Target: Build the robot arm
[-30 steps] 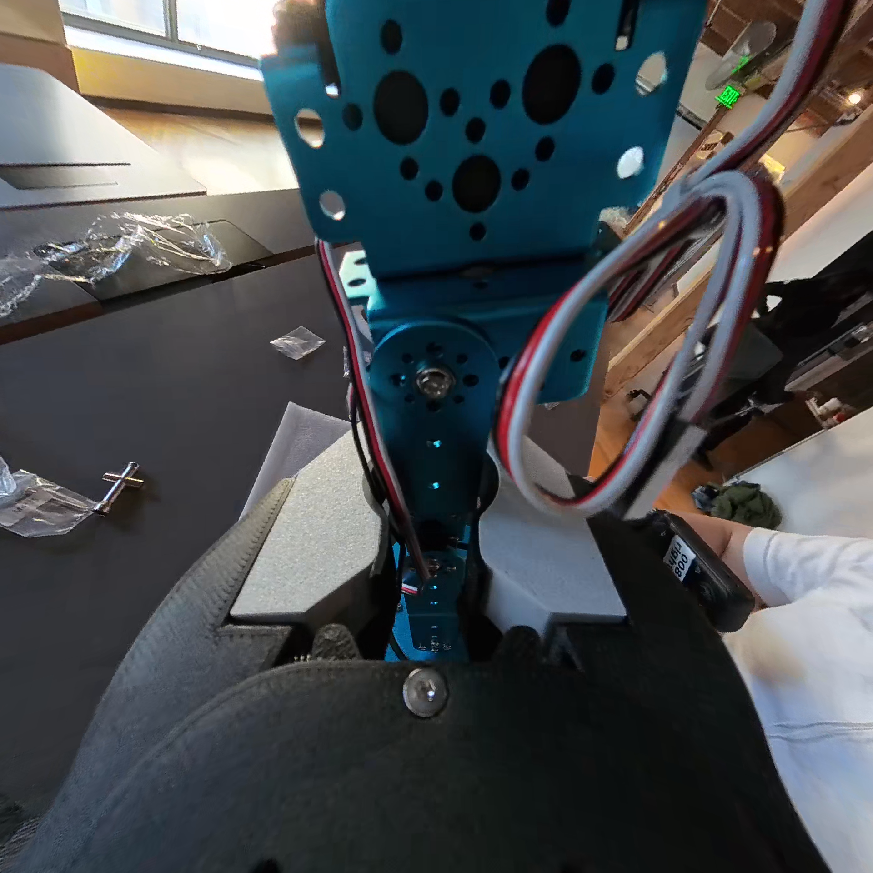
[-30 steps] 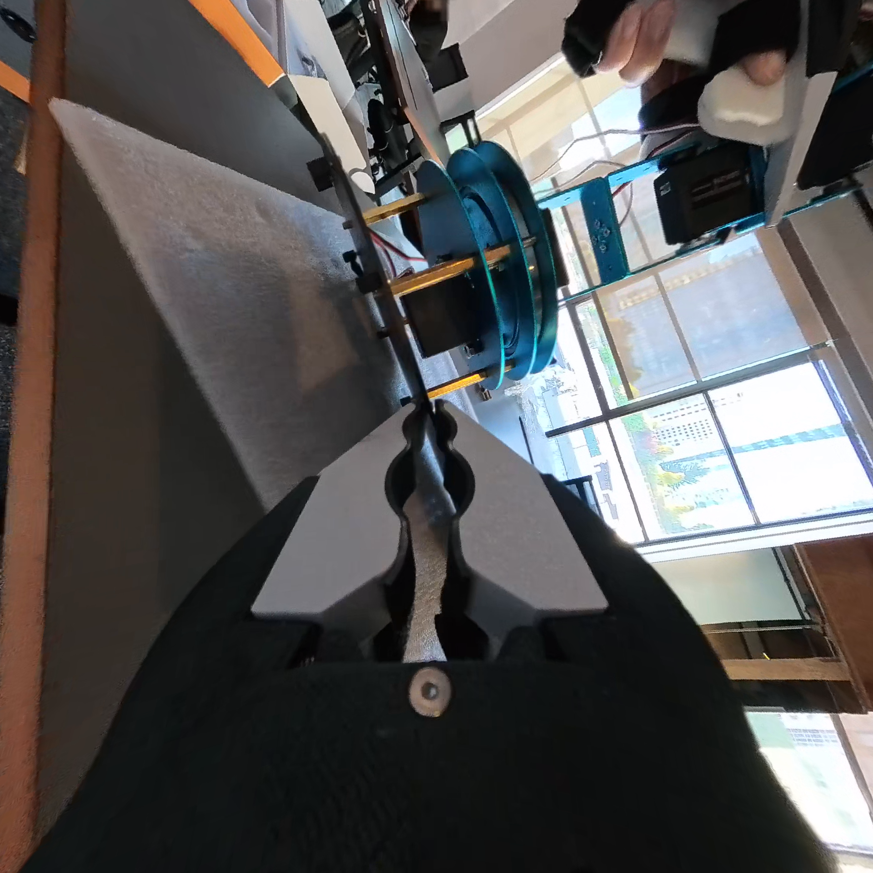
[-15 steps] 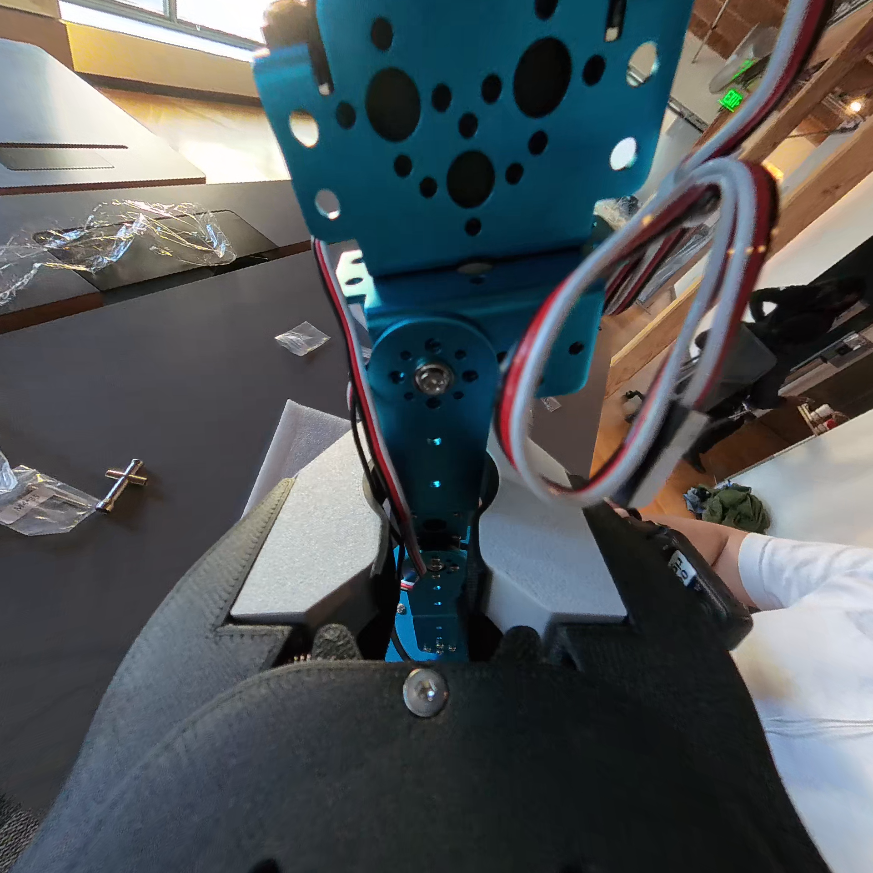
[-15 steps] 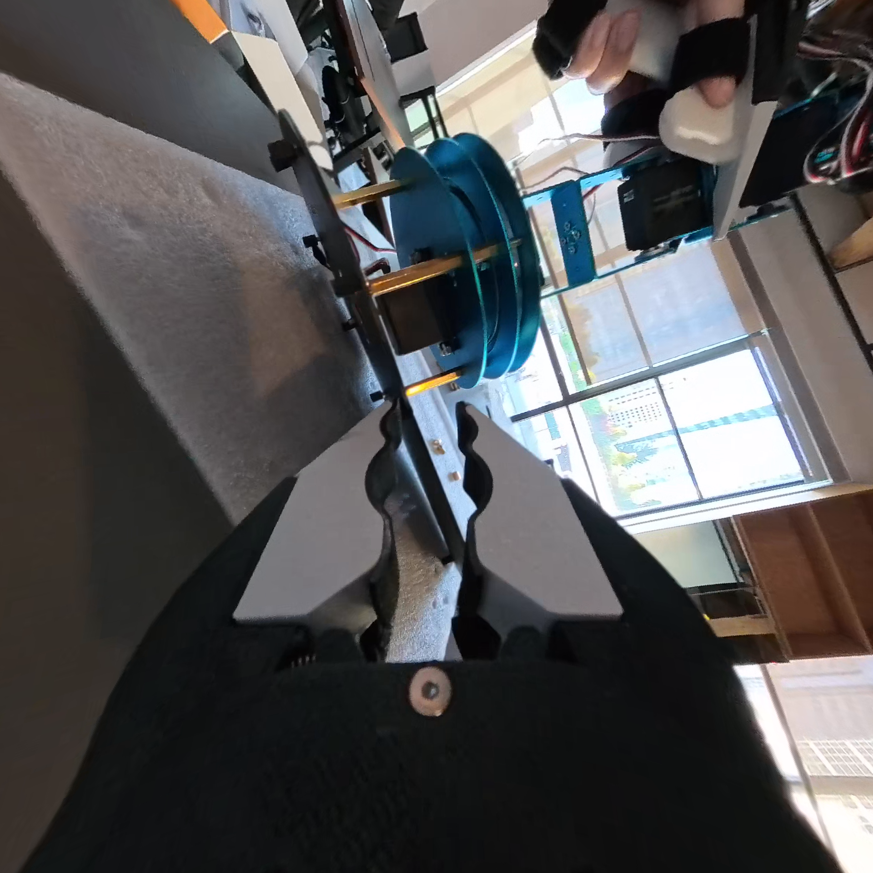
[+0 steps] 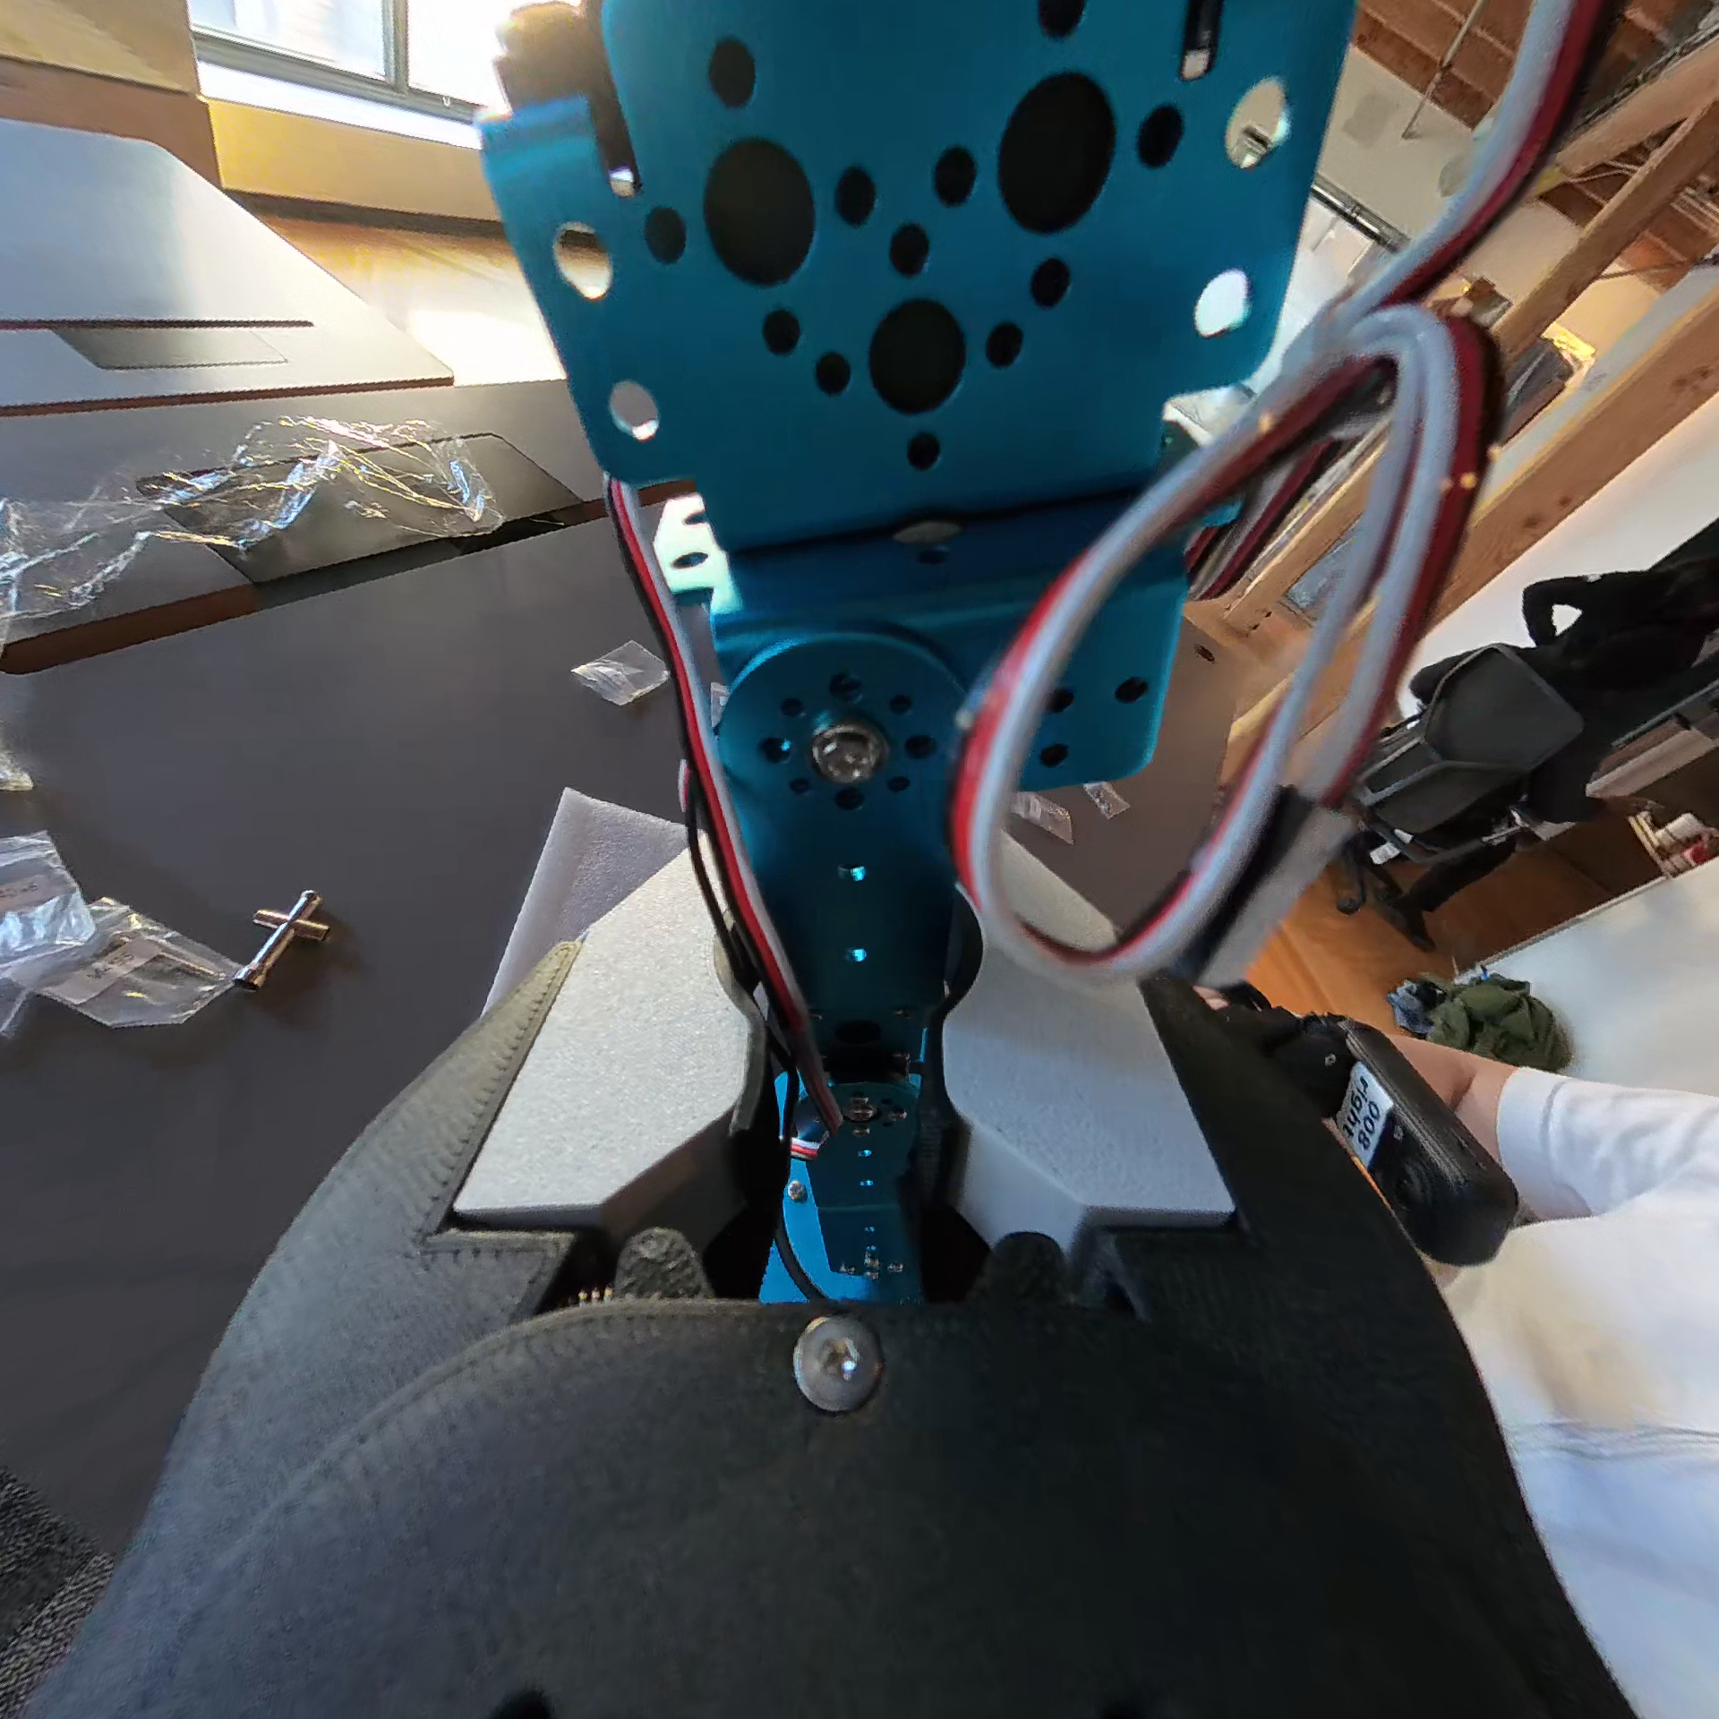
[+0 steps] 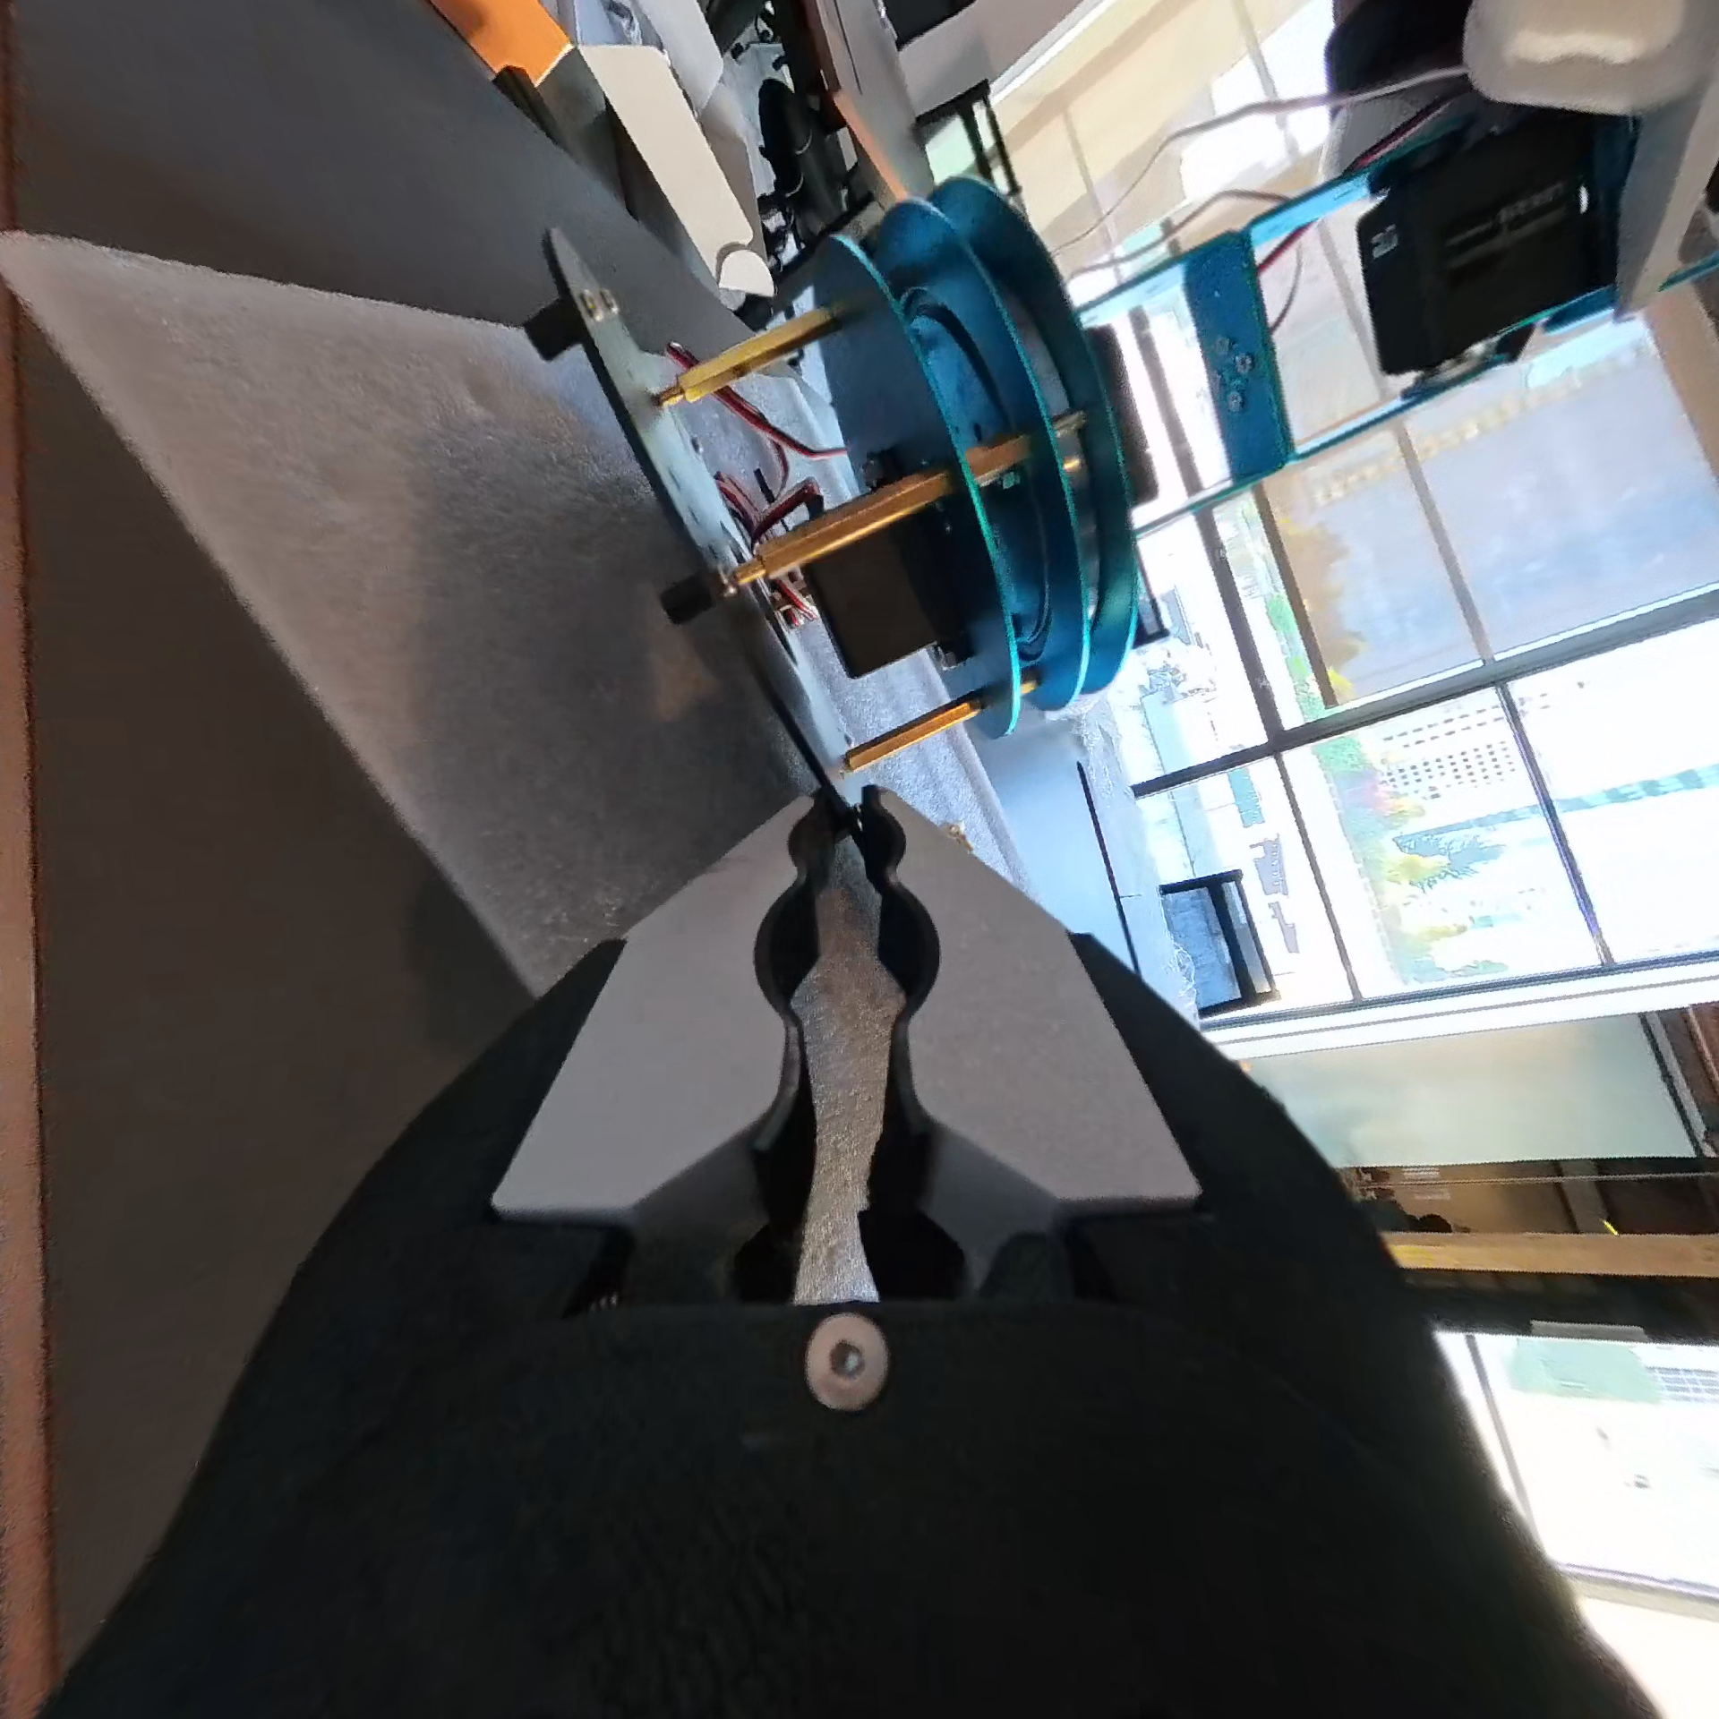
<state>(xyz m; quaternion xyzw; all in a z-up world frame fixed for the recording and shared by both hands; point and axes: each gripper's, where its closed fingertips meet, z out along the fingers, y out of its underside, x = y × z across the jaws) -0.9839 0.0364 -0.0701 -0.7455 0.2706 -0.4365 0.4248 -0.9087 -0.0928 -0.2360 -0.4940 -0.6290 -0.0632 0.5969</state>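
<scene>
Two claws hold one small robot arm kit between them. The left claw (image 5: 851, 1070) is closed around the blue link (image 5: 851, 893) of the arm, its grey fingers (image 5: 614, 1070) pressing on both sides, low near the joint. Above it stands the blue plate (image 5: 893, 260) with many holes, and a loop of red, white and black wires (image 5: 1200, 651) hangs free at the right of it. The right claw (image 6: 848, 819) is almost closed, and its tips pinch the edge of the thin black base plate (image 6: 707, 521), which lies on a grey foam sheet (image 6: 326, 558) on the bench (image 5: 279, 744). Brass posts (image 6: 856, 549) carry the blue discs (image 6: 1051, 446) over this base.

I judge the step is to steady the arm. To do it well, both claws should keep an even pressure and move together, because the pinch on the thin edge is small and can slip. The loose wires should stay out of the fingers. A small cross wrench (image 5: 284, 949) and plastic bags (image 5: 112, 958) lie apart at the left.
</scene>
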